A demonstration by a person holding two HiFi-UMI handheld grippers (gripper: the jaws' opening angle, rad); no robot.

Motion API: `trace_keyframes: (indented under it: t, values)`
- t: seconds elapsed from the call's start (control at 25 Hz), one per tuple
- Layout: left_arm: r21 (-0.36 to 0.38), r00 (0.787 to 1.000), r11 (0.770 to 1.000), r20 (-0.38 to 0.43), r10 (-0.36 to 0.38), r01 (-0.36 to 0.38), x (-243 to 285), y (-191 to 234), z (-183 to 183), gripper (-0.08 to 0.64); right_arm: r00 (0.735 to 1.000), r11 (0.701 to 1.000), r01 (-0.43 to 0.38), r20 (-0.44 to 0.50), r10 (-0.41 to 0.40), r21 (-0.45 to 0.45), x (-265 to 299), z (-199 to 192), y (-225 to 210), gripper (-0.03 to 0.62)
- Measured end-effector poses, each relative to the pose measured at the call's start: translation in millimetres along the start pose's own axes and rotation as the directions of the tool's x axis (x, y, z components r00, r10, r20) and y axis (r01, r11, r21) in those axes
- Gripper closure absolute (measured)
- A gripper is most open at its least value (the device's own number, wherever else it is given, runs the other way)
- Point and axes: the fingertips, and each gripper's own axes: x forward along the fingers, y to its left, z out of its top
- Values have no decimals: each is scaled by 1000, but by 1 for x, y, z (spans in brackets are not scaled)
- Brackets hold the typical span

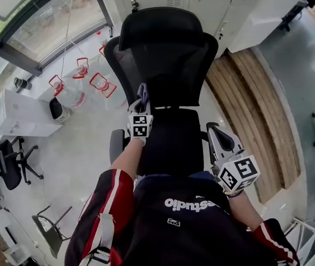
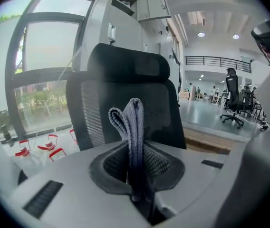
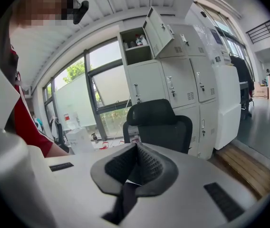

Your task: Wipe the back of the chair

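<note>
Task status: wiping cannot be confirmed as under way. No wiped or unwiped zone can be told apart on the chair back [image 1: 168,65], so the whole surface is judged to remain.
Left tongs [image 2: 136,175]: closed on the cloth [image 2: 131,127], which stands upright out of the jaws.
Right tongs [image 3: 135,167]: closed, with nothing between the pads. It is held low at the right, beside the seat [image 1: 174,143], and takes no part.
Cloth position: in front of the lower middle of the chair back, on the seat side. In the left gripper view the back appears a little beyond it, so contact is judged unlikely.
Cloth material: grey-blue knitted or ribbed fabric, folded into a loop at the top, soft and limp.
Chair back material: black mesh panel in a smooth black frame, gently curved and taller than wide.
Headrest [image 1: 166,29]: black, padded-looking, a wide rounded bar above the back.
Tongs pads: dark, finely ridged inserts set in a smooth grey shell.
Remaining work: bring the cloth against the mesh and pass it across the back.
</note>
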Motion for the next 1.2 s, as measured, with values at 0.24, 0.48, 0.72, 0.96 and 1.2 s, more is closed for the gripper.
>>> trace_keyframes:
  t: [0.24, 0.48, 0.72, 0.96, 1.2]
  values:
    - [-16, 996, 996, -22, 83, -83, -8, 82, -22, 499, 999, 1000, 5, -32, -4, 6, 23, -13, 25, 577]
    - [1, 992, 994, -51, 112, -112, 15, 128, -43, 499, 998, 999, 36, -49, -35, 18, 40, -23, 28, 577]
    - [7, 986, 991, -95, 134, -134, 37, 154, -61, 499, 995, 997, 69, -78, -66, 33, 48, -38, 27, 577]
    - [58, 988, 994, -120, 95, -89, 64, 144, -69, 499, 990, 993, 106, -99, -101, 53, 46, -48, 14, 577]
    - [57, 990, 997, -131, 59, -52, 87, 109, -65, 499, 986, 988, 143, -95, -136, 67, 30, -51, -8, 577]
